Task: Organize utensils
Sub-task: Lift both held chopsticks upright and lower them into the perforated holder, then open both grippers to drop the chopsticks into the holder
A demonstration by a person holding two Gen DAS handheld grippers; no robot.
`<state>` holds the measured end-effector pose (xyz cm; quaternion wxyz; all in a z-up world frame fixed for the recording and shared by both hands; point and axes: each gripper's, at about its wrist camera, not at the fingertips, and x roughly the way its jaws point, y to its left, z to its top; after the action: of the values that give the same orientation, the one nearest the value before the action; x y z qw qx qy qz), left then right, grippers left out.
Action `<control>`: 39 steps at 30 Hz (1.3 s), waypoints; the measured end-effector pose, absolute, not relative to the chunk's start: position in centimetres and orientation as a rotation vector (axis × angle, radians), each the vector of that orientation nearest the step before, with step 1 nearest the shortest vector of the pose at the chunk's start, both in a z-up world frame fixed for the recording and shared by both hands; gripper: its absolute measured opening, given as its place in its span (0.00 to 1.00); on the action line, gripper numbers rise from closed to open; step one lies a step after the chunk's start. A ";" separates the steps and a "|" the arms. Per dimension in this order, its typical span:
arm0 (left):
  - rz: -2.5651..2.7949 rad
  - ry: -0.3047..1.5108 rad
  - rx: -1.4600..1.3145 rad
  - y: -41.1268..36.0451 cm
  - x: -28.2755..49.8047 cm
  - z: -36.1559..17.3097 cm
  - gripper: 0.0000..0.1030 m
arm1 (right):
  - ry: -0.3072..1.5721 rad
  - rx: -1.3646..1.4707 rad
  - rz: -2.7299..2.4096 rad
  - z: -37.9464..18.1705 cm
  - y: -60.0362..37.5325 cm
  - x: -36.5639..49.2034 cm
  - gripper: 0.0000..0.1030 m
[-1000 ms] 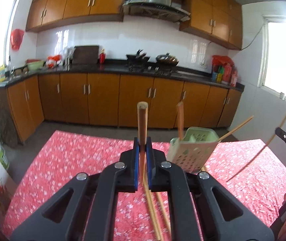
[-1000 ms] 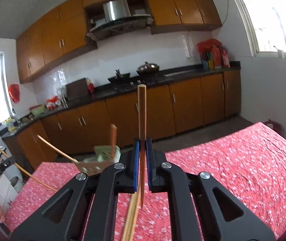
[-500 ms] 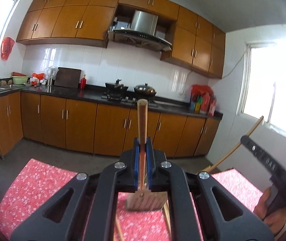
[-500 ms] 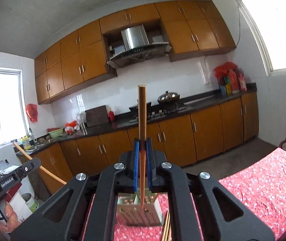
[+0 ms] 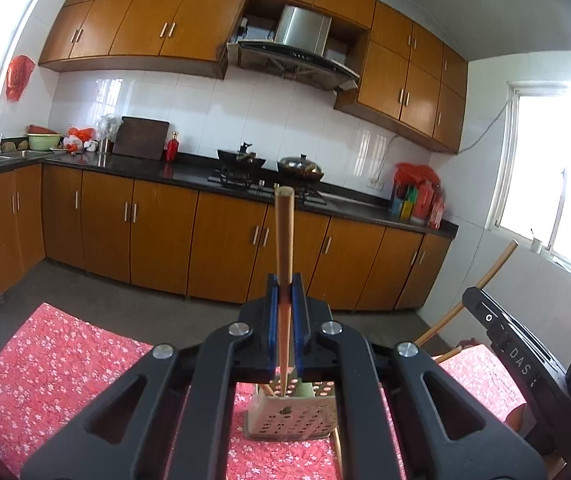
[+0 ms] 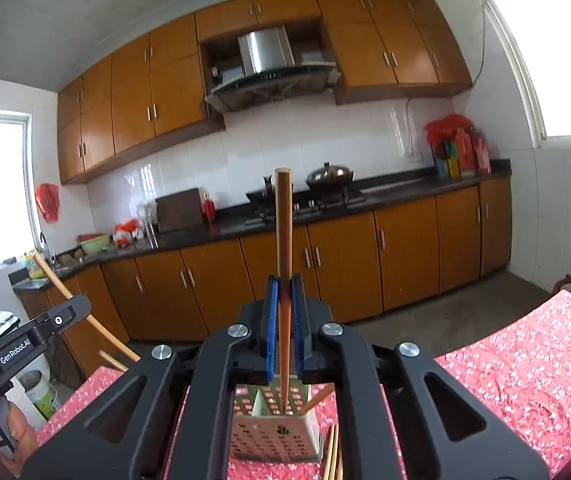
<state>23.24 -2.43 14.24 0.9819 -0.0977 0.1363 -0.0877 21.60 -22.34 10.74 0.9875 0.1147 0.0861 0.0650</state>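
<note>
My left gripper is shut on a wooden chopstick held upright, its lower tip just over or inside the pale green perforated utensil holder on the red floral tablecloth. My right gripper is shut on another chopstick, its lower tip at the holder's opening. One more chopstick leans in the holder. The right gripper also shows in the left wrist view at right, the left gripper in the right wrist view at left.
Loose chopsticks lie on the cloth beside the holder. Kitchen cabinets, a counter and a stove stand beyond the table. A window is at right.
Both grippers have tilted up and moved over the holder, which now sits directly below the fingers. The chopstick tips have come down to its opening.
</note>
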 end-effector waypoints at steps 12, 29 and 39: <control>-0.146 0.313 -0.206 -1.8 24.2 13.2 0.21 | 0.225 0.252 0.125 10.2 -23.5 21.6 0.37; -0.005 0.499 -0.224 5.6 18.0 6.2 0.33 | 0.524 0.174 0.019 1.0 -27.4 18.0 0.36; 0.036 0.767 -0.230 7.5 17.0 -4.8 0.33 | 0.847 0.206 0.154 -9.1 -23.4 19.7 0.19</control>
<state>17.01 7.50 -4.82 0.9207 -0.1118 0.3735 0.0176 19.70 -23.42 -9.13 0.9036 0.0996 0.4099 0.0743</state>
